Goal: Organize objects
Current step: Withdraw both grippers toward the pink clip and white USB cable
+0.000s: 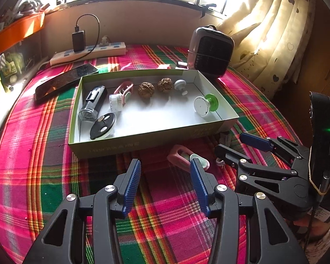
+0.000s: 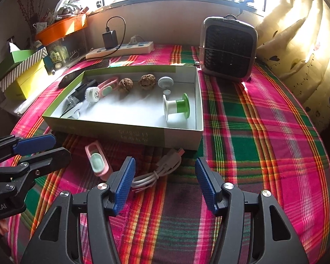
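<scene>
Two hand-held grippers with black frames and blue ribbed pads hover low over a table covered in a pink, green and red plaid cloth (image 2: 264, 121). The left hand-held gripper (image 1: 165, 169) has its jaws apart with nothing between them; its right pad stands just in front of a small pink oval clip with a pale mint insert (image 1: 184, 157) that lies on the cloth. The right hand-held gripper (image 2: 165, 169) is also released, jaws spread wide, and a coiled white cable with a grey plug (image 2: 158, 172) lies on the cloth between and just ahead of its pads, not pressed by either.

Behind both items sits a shallow green cardboard box with a white interior (image 1: 143, 140). Inside it, along the far wall, are a black cylindrical torch (image 1: 92, 105), a white round cap (image 1: 116, 102), a second pink clip (image 1: 124, 90), two brown wrinkled walnuts (image 1: 155, 87) and a small white knob (image 1: 180, 85). A green-and-white spool (image 2: 176, 106) lies on its side near the right wall, and a black round fob with silver buttons (image 1: 103, 126) rests at the near left corner.

A dark phone (image 1: 63, 83) lies left of the box, a white power strip (image 1: 88, 54) behind it, and a grey box-shaped fan (image 2: 228, 48) stands at the far right.
</scene>
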### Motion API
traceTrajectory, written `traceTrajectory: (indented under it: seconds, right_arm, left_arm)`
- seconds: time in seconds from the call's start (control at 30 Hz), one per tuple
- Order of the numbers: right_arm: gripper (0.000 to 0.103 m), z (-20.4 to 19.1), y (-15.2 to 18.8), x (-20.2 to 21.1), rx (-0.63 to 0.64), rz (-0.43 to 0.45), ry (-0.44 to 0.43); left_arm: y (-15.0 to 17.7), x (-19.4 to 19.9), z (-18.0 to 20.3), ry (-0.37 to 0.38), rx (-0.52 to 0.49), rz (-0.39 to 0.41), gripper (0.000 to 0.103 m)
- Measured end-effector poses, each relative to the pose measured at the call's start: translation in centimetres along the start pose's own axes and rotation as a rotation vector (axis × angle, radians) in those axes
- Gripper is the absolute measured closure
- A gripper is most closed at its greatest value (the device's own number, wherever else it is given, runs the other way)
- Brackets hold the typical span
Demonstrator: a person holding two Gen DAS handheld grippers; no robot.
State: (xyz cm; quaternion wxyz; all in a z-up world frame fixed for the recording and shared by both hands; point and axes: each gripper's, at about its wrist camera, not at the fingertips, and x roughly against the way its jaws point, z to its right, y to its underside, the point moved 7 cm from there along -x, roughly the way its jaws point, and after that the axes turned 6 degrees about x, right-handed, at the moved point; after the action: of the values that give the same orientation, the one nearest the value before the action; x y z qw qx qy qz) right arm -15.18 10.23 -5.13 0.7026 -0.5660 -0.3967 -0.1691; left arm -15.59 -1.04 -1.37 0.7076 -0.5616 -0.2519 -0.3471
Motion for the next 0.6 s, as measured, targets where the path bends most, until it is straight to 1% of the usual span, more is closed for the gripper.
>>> traceTrajectory:
  seconds: [0.13,0.27,0.37,0.43,0.6]
  right_arm:
    - [0.045,-0.2,0.2,-0.3,0.010,-0.018,0.011]
    - [0.045,0.5,0.9,-0.5,0.017,-0.056,0.061]
    - [0.045,1.3,1.3,-0.2,0.019,-0.058,0.081]
    - [0.045,1.8,1.5,0.0,0.017,-0.059,0.090]
    - [0.045,2.7,1.8,0.2,0.004,-0.060,0.092]
  left_arm:
    - [0.0,-0.1,-0.1,-0.002,0.007,-0.006,0.056]
    - [0.0,-0.2,0.1,0.005,0.010,-0.014,0.056]
    - [0.0,-0.4,0.5,0.017,0.005,-0.020,0.056]
    - [0.0,-0.5,0.9,0.021,0.004,-0.026,0.053]
    - [0.0,-1.1,1.7,0.026,0.011,-0.042,0.050]
